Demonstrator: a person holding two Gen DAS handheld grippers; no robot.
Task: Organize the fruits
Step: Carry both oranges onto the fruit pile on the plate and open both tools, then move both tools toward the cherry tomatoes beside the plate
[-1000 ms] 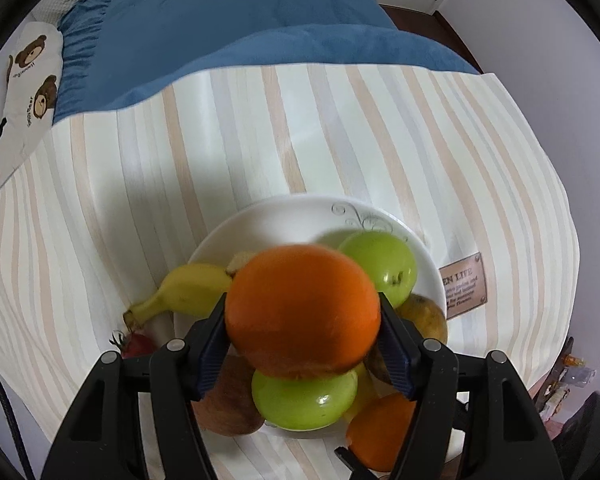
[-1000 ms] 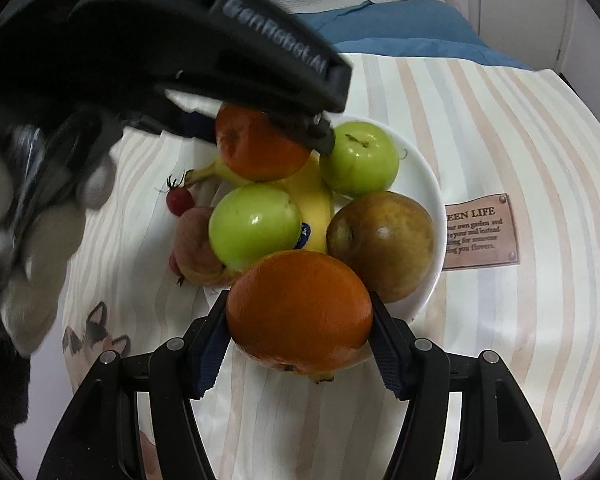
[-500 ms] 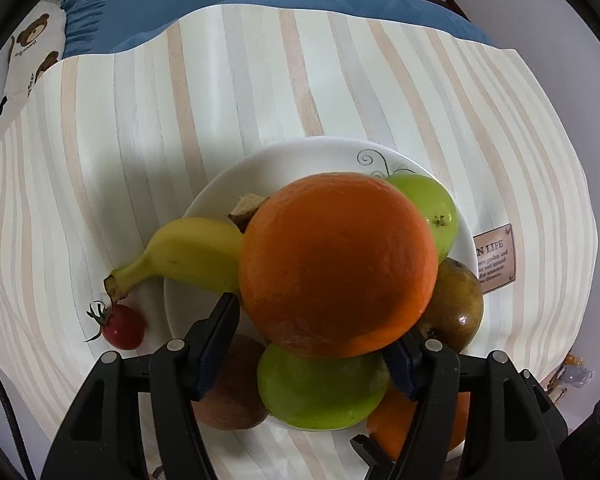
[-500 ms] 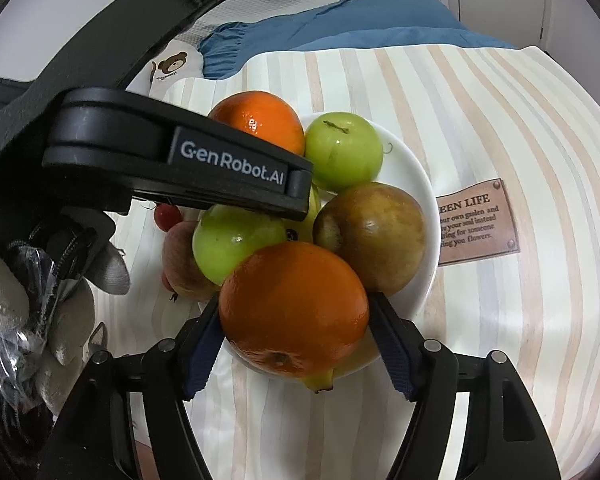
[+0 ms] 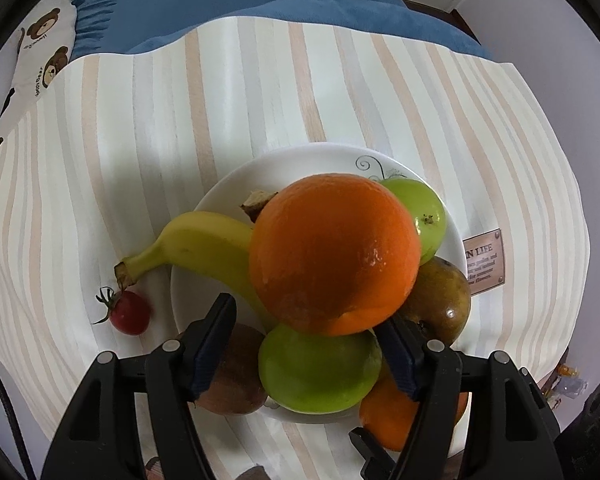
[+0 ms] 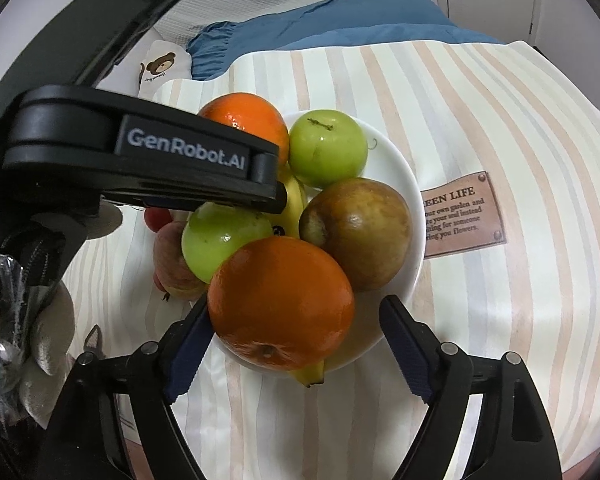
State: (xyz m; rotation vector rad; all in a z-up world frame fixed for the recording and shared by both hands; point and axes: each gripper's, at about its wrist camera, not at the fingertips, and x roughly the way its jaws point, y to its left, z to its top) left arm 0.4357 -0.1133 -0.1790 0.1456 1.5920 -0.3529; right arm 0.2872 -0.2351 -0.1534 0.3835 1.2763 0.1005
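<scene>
A white plate (image 5: 300, 168) (image 6: 404, 184) holds a banana (image 5: 204, 244), two green apples (image 5: 320, 372) (image 6: 328, 148), a brown pear (image 6: 360, 232) and a reddish fruit (image 5: 236, 372). My left gripper (image 5: 312, 344) is open; an orange (image 5: 334, 252) rests on top of the pile just beyond its spread fingers. My right gripper (image 6: 296, 344) is open; a second orange (image 6: 280, 300) sits on the plate's near edge against its left finger, clear of the right one. A cherry tomato (image 5: 130, 312) lies on the cloth left of the plate.
The plate stands on a striped tablecloth (image 5: 220, 100) with a brown sewn label (image 6: 460, 212) to its right. A blue cushion (image 5: 220, 4) and a bear-print cloth (image 5: 40, 44) lie behind. The left gripper's body (image 6: 140, 160) crosses the right wrist view.
Both grippers have opened and let go of their oranges, which now rest on the fruit pile. The left gripper has drawn back a little from its orange.
</scene>
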